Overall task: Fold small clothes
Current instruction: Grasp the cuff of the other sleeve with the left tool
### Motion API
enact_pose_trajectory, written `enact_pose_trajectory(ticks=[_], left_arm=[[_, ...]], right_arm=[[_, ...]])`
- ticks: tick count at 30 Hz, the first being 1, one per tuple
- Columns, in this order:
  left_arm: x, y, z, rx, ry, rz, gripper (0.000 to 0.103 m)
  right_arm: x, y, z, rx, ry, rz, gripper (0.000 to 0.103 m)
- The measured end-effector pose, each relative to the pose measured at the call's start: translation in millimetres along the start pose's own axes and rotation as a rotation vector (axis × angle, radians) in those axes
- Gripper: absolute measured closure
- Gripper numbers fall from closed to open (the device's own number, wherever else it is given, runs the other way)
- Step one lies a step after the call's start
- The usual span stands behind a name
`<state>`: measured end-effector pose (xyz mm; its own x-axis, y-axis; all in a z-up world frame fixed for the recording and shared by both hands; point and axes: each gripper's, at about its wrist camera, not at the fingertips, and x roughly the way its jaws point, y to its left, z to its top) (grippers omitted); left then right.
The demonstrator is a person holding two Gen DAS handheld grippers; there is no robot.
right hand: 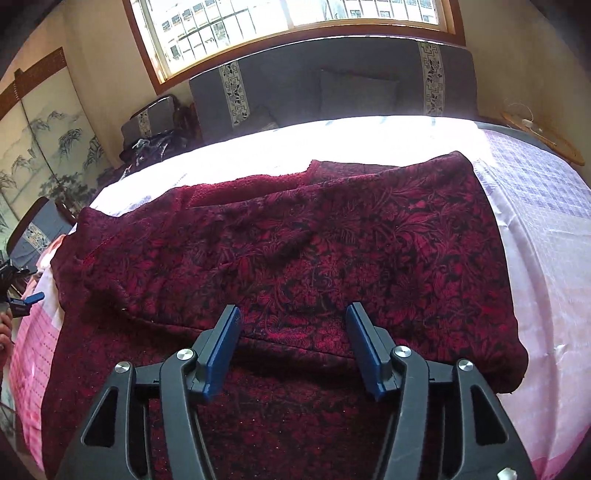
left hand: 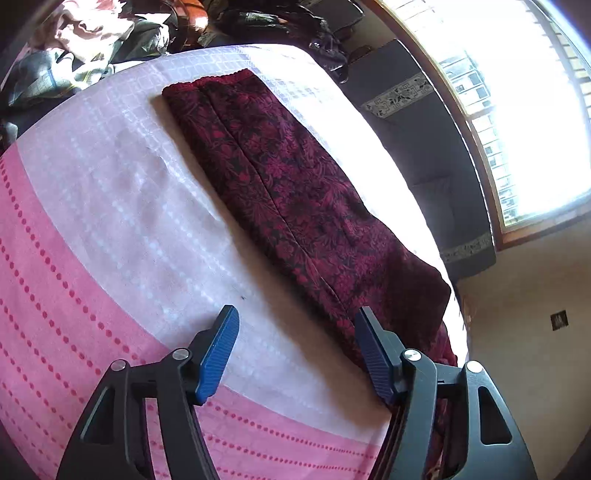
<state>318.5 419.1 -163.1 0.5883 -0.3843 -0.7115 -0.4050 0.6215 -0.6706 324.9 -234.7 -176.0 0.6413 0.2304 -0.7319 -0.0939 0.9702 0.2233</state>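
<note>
Left claw (left hand: 297,317): blue pads parted about halfway, nothing between them; hangs over bare cloth at near edge of garment, right pad just over the garment's hem.
Right claw (right hand: 293,314): blue pads parted about halfway, nothing gripped; hovers above garment, whether touching cannot be told.
Garment (left hand: 291,195): dark red with black leaf print, folded into a long strip, lying flat on table; scalloped hem at far end, near end drooping over table edge in left view.
Garment layers (right hand: 295,240): upper fold lying over a lower layer, fold edge running across just ahead of right pads.
Tablecloth (left hand: 110,206): white checked middle, pink dotted border nearest left camera.
Pile (left hand: 85,48): loose clothes heaped beyond far end of table.
Sofa (right hand: 332,85): dark grey, patterned bands, behind table under window (right hand: 295,18).
Screen (right hand: 40,140): painted panels at left wall.
</note>
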Motion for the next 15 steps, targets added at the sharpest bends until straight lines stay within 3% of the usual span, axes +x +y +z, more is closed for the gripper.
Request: enact_pose_trajectory(ticks=[8,10,12,14,15], left_arm=[[21,14,54,-0.090,0.029,-0.071,0.058],[24,19,58,-0.100,0.008,-0.083,0.069],[29,26,58,-0.111,-0.013,-0.056,0.098],[29,34,55,-0.109,-0.051,-0.094,0.098],[26,33,51,-0.087,-0.081,-0.078,0.098]], right_arm=[[-2,-3,0,0.012,-0.007,0.016,0.046],[-3,-3,-1,0.015,-0.009,0.017,0.046],[-3,-4,-1,0.018,-0.010,0.022,0.046],[-4,-5,0,0.018,-0.010,0.024,0.046],[-4,-5,0,0.018,-0.010,0.024,0.046]])
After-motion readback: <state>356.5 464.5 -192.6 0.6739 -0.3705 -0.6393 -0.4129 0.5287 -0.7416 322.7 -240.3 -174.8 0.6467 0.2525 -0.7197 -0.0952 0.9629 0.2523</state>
